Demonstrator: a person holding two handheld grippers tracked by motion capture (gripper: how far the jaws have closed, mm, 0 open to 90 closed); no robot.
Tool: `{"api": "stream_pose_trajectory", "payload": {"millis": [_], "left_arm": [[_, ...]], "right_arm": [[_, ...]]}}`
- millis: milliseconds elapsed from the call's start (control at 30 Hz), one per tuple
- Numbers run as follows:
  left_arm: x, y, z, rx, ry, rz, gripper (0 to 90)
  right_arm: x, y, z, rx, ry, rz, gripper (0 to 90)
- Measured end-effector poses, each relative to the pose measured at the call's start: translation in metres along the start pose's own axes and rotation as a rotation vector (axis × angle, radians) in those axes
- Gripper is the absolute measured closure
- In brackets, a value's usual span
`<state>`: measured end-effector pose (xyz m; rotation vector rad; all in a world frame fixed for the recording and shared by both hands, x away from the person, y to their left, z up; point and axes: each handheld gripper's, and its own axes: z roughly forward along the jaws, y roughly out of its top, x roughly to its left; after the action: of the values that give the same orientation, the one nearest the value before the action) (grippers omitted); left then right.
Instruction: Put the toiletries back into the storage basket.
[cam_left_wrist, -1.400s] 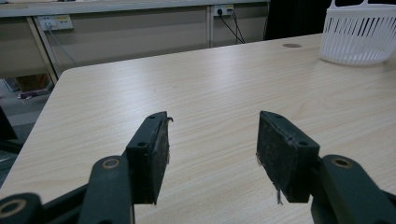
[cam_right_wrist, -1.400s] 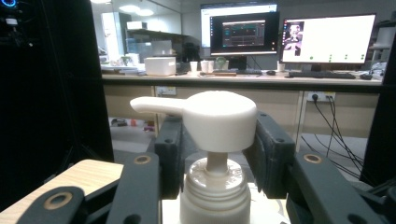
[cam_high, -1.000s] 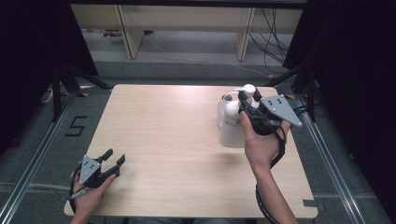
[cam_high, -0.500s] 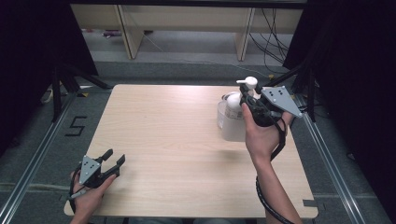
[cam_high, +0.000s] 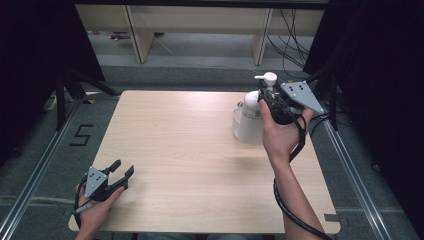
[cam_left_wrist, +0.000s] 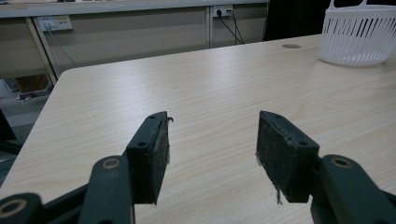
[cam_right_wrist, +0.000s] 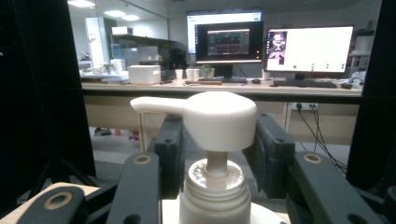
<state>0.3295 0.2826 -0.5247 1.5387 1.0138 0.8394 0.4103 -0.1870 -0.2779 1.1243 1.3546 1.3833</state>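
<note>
Pale wood surface (cam_high: 190, 150) under you, dark curtains to either side, shelving and loose cables on the floor beyond the far edge. Your right tool (cam_high: 269, 96) is up at about two o'clock on the surface, and the pump bottle (cam_high: 251, 112) stands upright there, in or just behind a white slatted basket (cam_left_wrist: 359, 37); which of the two I cannot tell. Look along the right tool's jaws: the pump head (cam_right_wrist: 212, 114) sits squarely between them, spout pointing off toward nine o'clock in that view, the thin stem running straight down into the collar. The jaws are partly closed and flank the head on both sides, but whether the pads actually touch it I cannot tell. The bottle's long axis is vertical and your tool comes at it level, so I'd say any lift wants to go straight up. Your left tool (cam_high: 120, 172) is down at seven o'clock, well apart from the bottle, resting on the surface, jaws spread wide and holding nothing. Your right hand is plainly the nearer one.
</note>
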Motion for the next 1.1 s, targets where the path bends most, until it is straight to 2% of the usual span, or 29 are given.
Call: {"api": "stream_pose_trajectory", "payload": {"millis": [200, 233, 267, 400, 500, 700, 800, 1100], "left_arm": [[0.000, 0.000, 0.001, -0.013, -0.007, 0.002, 43.5], [0.000, 0.000, 0.001, -0.014, -0.006, 0.000, 43.5], [0.000, 0.000, 0.000, -0.001, 0.000, -0.001, 43.5], [0.000, 0.000, 0.000, -0.001, -0.001, 0.000, 43.5], [0.000, 0.000, 0.000, -0.002, 0.000, -0.001, 43.5], [0.000, 0.000, 0.000, -0.002, -0.002, -0.001, 43.5], [0.000, 0.000, 0.000, -0.002, -0.001, -0.001, 43.5], [0.000, 0.000, 0.000, -0.001, -0.001, -0.001, 43.5]], "right_arm": [[-0.003, 0.005, 0.009, 0.000, -0.011, -0.006, 60.2], [-0.003, 0.005, 0.010, 0.006, -0.010, 0.009, 60.2], [-0.004, 0.007, 0.013, 0.004, -0.017, -0.002, 60.2], [-0.006, 0.011, 0.020, 0.006, -0.025, 0.010, 60.2], [-0.008, 0.013, 0.026, -0.001, -0.042, -0.005, 60.2], [-0.011, 0.017, 0.035, 0.008, -0.054, -0.010, 60.2], [-0.012, 0.019, 0.041, 0.021, -0.056, 0.018, 60.2], [-0.019, 0.020, 0.055, 0.036, -0.076, 0.005, 60.2]]}}
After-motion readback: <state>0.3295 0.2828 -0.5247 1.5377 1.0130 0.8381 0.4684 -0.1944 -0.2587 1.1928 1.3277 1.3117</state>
